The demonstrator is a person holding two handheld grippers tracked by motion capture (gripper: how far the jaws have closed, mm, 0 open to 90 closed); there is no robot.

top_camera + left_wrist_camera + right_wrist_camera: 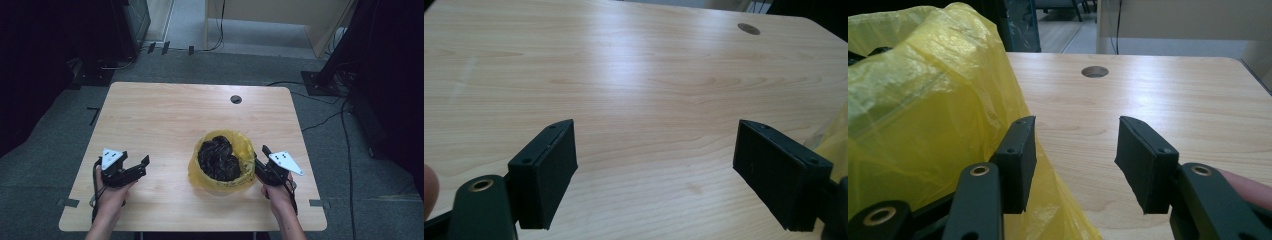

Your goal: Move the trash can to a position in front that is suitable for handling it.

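I hold two claws over one wooden table (165, 120). My left claw (136, 165) hangs near the table's left front, jaws wide apart with bare wood between them. My right claw (260, 159) sits just beside the one yellow bag (242, 145), jaws partway apart and gripping nothing; its left jaw is against the plastic. One dark crumpled bundle (218, 157) fills the bag. One round hole (236, 99) sits near the table's far edge.
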